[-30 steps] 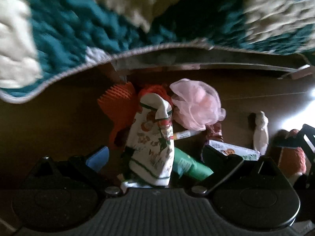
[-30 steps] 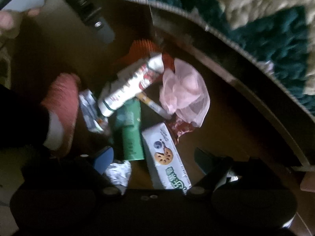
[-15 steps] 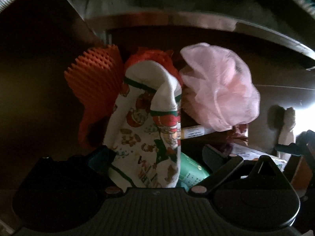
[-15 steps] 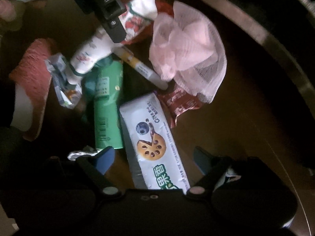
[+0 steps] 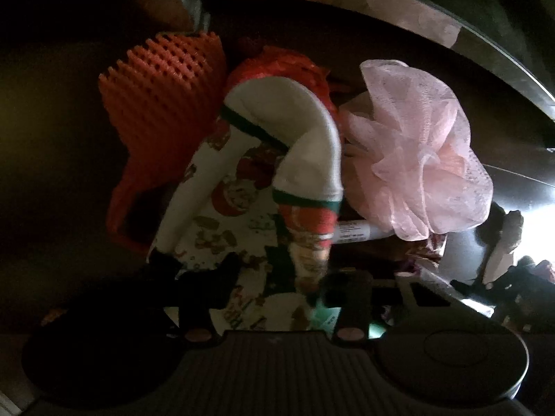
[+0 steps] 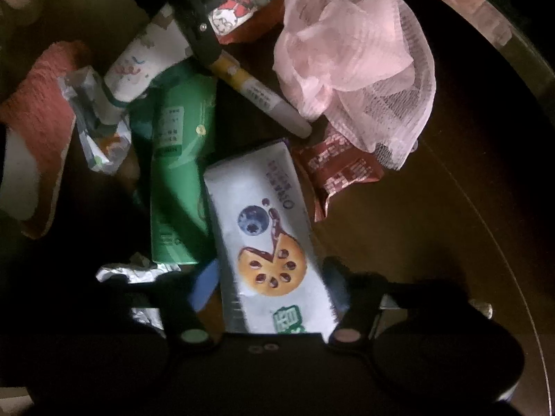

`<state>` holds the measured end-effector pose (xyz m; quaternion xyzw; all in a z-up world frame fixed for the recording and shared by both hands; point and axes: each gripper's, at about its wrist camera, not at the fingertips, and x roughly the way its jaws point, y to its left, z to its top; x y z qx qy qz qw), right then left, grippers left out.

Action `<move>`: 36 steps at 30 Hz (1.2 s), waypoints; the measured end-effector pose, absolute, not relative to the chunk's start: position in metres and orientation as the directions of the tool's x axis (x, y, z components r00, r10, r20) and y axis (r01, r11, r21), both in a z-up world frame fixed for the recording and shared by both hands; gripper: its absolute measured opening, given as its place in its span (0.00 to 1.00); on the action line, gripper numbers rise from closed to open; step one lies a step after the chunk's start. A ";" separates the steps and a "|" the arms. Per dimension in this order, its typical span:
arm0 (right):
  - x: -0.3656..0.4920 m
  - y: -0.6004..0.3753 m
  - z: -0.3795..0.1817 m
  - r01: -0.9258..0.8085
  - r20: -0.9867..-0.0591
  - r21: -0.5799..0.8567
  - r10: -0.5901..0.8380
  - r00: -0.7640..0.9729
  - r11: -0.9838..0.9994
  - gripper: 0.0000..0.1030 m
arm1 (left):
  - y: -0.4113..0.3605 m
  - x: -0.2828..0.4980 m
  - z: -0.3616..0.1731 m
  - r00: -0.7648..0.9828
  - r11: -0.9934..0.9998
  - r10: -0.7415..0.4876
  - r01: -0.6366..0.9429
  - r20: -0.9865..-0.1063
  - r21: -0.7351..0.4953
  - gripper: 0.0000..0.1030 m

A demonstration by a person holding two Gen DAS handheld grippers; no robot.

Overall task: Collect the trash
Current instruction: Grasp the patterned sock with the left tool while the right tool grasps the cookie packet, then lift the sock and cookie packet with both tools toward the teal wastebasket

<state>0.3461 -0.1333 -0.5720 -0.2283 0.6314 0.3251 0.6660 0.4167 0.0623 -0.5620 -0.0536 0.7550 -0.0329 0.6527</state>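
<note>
A pile of trash lies on a dark floor (image 6: 416,260). My left gripper (image 5: 274,284) points down at it. Its jaws are closing and the pads press the lower part of a white printed sock (image 5: 242,190). That gripper's black finger (image 6: 201,17) also crosses the sock in the right wrist view. My right gripper (image 6: 270,284) is closing too, with both fingers against the sides of a white biscuit packet (image 6: 263,208). A pink mesh puff (image 5: 416,159) rests beside the sock. An orange foam net (image 5: 163,79) lies behind the sock.
A green packet (image 6: 180,173), a marker pen (image 6: 263,93), a red wrapper (image 6: 343,170) and foil wrappers (image 6: 97,128) crowd the biscuit packet. A red slipper (image 6: 34,121) is at the left. A curved metal edge (image 6: 485,17) borders the far side.
Both grippers have dropped onto the pile, which now fills the views. The left jaws narrowed onto the sock and the right jaws narrowed onto the biscuit packet.
</note>
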 end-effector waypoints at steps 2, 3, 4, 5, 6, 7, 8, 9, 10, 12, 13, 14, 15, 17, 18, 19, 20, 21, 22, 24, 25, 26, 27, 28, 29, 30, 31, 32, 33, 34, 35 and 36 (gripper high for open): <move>0.347 -0.134 -0.570 -0.714 -0.989 0.107 0.145 -0.007 0.692 0.49 | 0.062 0.417 -0.558 -0.137 0.992 -0.123 -0.037 -0.983 -0.119 0.27; 0.347 -0.135 -0.569 -0.705 -0.989 0.111 0.146 -0.011 0.701 0.47 | 0.061 0.416 -0.555 -0.135 0.992 -0.125 -0.041 -0.983 -0.120 0.19; 0.346 -0.135 -0.567 -0.700 -0.989 0.110 0.144 -0.009 0.706 0.44 | 0.060 0.414 -0.553 -0.134 0.991 -0.131 -0.047 -0.982 -0.126 0.15; 0.346 -0.135 -0.565 -0.699 -0.990 0.102 0.139 -0.004 0.707 0.41 | 0.062 0.413 -0.551 -0.133 0.990 -0.135 -0.049 -0.982 -0.130 0.15; 0.346 -0.134 -0.562 -0.700 -0.991 0.099 0.136 -0.003 0.707 0.39 | 0.062 0.412 -0.548 -0.131 0.990 -0.136 -0.045 -0.982 -0.131 0.13; 0.345 -0.133 -0.558 -0.701 -0.990 0.100 0.139 -0.002 0.706 0.37 | 0.063 0.411 -0.544 -0.128 0.990 -0.137 -0.038 -0.982 -0.134 0.11; 0.344 -0.133 -0.553 -0.700 -0.990 0.101 0.143 0.001 0.707 0.36 | 0.062 0.410 -0.540 -0.124 0.990 -0.138 -0.028 -0.983 -0.136 0.11; 0.343 -0.133 -0.548 -0.696 -0.989 0.107 0.149 0.000 0.710 0.36 | 0.062 0.408 -0.535 -0.120 0.991 -0.135 -0.016 -0.984 -0.134 0.11; 0.342 -0.132 -0.543 -0.691 -0.988 0.113 0.155 -0.002 0.714 0.35 | 0.060 0.408 -0.529 -0.116 0.991 -0.131 -0.006 -0.985 -0.131 0.10; 0.341 -0.131 -0.530 -0.682 -0.988 0.108 0.157 0.010 0.723 0.34 | 0.059 0.406 -0.517 -0.113 0.992 -0.122 0.015 -0.986 -0.125 0.10; 0.341 -0.130 -0.523 -0.677 -0.988 0.102 0.154 0.017 0.729 0.33 | 0.059 0.403 -0.512 -0.113 0.993 -0.116 0.018 -0.987 -0.119 0.10; 0.340 -0.130 -0.515 -0.667 -0.988 0.099 0.154 0.023 0.738 0.33 | 0.061 0.401 -0.506 -0.115 0.993 -0.115 0.017 -0.987 -0.118 0.10; 0.341 -0.133 -0.507 -0.652 -0.987 0.098 0.155 0.031 0.752 0.33 | 0.062 0.399 -0.499 -0.116 0.992 -0.121 0.015 -0.986 -0.123 0.10; 0.341 -0.136 -0.488 -0.614 -0.985 0.103 0.168 0.049 0.783 0.32 | 0.065 0.396 -0.480 -0.102 0.992 -0.124 0.018 -0.987 -0.126 0.10; 0.342 -0.136 -0.475 -0.592 -0.982 0.109 0.181 0.063 0.798 0.32 | 0.068 0.398 -0.465 -0.096 0.991 -0.127 0.021 -0.987 -0.130 0.10; 0.342 -0.138 -0.462 -0.573 -0.979 0.111 0.190 0.079 0.812 0.32 | 0.067 0.395 -0.456 -0.087 0.991 -0.130 0.024 -0.988 -0.132 0.10; 0.342 -0.139 -0.450 -0.555 -0.976 0.114 0.198 0.094 0.824 0.32 | 0.070 0.395 -0.446 -0.079 0.990 -0.134 0.025 -0.988 -0.136 0.10; 0.341 -0.143 -0.436 -0.534 -0.972 0.119 0.209 0.111 0.837 0.32 | 0.073 0.394 -0.432 -0.069 0.990 -0.140 0.024 -0.988 -0.142 0.10; 0.340 -0.146 -0.423 -0.513 -0.968 0.124 0.218 0.127 0.849 0.32 | 0.076 0.396 -0.421 -0.059 0.989 -0.144 0.023 -0.988 -0.146 0.10; 0.338 -0.148 -0.399 -0.473 -0.960 0.126 0.227 0.163 0.872 0.32 | 0.078 0.394 -0.395 -0.031 0.989 -0.143 0.027 -0.989 -0.144 0.10; 0.336 -0.150 -0.385 -0.450 -0.955 0.133 0.236 0.179 0.883 0.32 | 0.078 0.393 -0.382 -0.015 0.989 -0.146 0.027 -0.989 -0.146 0.10; 0.333 -0.153 -0.369 -0.427 -0.948 0.146 0.249 0.197 0.892 0.32 | 0.079 0.391 -0.365 0.006 0.988 -0.154 0.025 -0.988 -0.153 0.10; 0.330 -0.155 -0.356 -0.409 -0.942 0.155 0.259 0.213 0.899 0.32 | 0.079 0.391 -0.354 0.024 0.987 -0.162 0.022 -0.987 -0.161 0.10; 0.327 -0.157 -0.342 -0.395 -0.935 0.163 0.269 0.229 0.904 0.32 | 0.079 0.388 -0.338 0.045 0.985 -0.170 0.018 -0.984 -0.170 0.10; 0.323 -0.159 -0.329 -0.384 -0.927 0.173 0.282 0.247 0.907 0.32 | 0.078 0.385 -0.322 0.065 0.984 -0.177 0.019 -0.982 -0.176 0.10; 0.319 -0.160 -0.314 -0.374 -0.917 0.183 0.295 0.267 0.909 0.32 | 0.076 0.382 -0.306 0.085 0.983 -0.182 0.023 -0.980 -0.181 0.10; 0.314 -0.161 -0.300 -0.366 -0.907 0.190 0.305 0.288 0.911 0.32 | 0.074 0.378 -0.290 0.105 0.982 -0.186 0.029 -0.977 -0.184 0.10; 0.309 -0.162 -0.283 -0.357 -0.896 0.199 0.317 0.311 0.913 0.32 | 0.071 0.373 -0.273 0.126 0.981 -0.192 0.035 -0.973 -0.190 0.10; 0.305 -0.163 -0.270 -0.352 -0.885 0.208 0.329 0.330 0.912 0.32 | 0.069 0.368 -0.258 0.145 0.979 -0.202 0.039 -0.969 -0.198 0.10; 0.301 -0.164 -0.257 -0.349 -0.874 0.215 0.339 0.348 0.912 0.32 | 0.067 0.362 -0.245 0.159 0.977 -0.212 0.044 -0.964 -0.207 0.10; 0.296 -0.165 -0.242 -0.344 -0.864 0.218 0.344 0.367 0.913 0.32 | 0.063 0.357 -0.230 0.173 0.976 -0.219 0.051 -0.960 -0.213 0.10; 0.292 -0.164 -0.226 -0.339 -0.856 0.220 0.347 0.383 0.915 0.32 | 0.059 0.350 -0.216 0.188 0.975 -0.223 0.061 -0.957 -0.215 0.10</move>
